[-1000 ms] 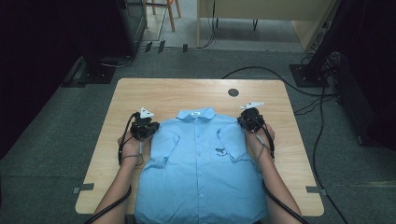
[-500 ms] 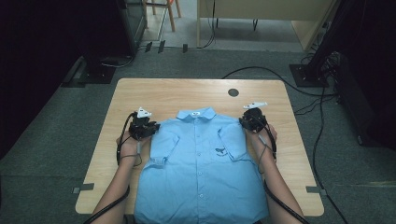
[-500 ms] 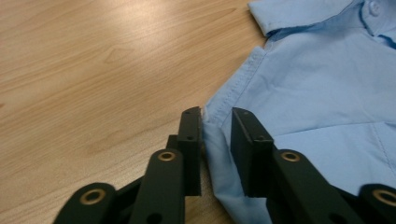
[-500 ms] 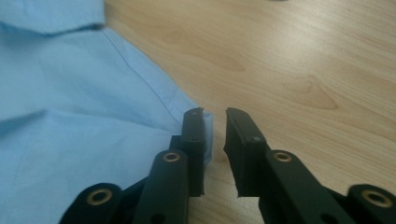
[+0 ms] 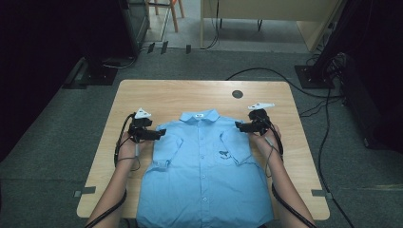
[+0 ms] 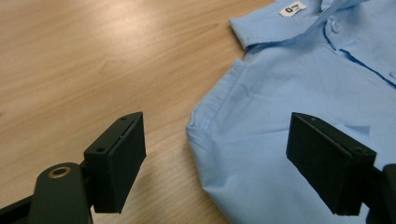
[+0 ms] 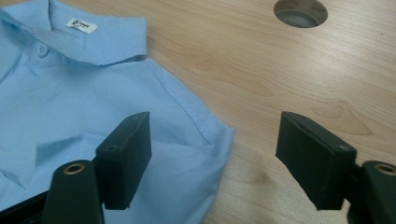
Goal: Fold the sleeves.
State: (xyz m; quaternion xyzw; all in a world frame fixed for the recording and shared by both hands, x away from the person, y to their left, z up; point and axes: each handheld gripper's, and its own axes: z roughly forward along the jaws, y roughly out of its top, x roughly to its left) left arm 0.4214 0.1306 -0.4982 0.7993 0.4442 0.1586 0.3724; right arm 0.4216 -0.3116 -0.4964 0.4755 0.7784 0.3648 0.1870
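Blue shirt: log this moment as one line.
blue shirt flat on table | left gripper open at shoulder | right gripper open at shoulder

The table is viewed from above and behind the person, facing forward and down, from well back. The left gripper view is taken close and low over the shirt at one shoulder, along its own jaws. The right gripper view is taken equally close at the other shoulder. The collar label is shared by both gripper views
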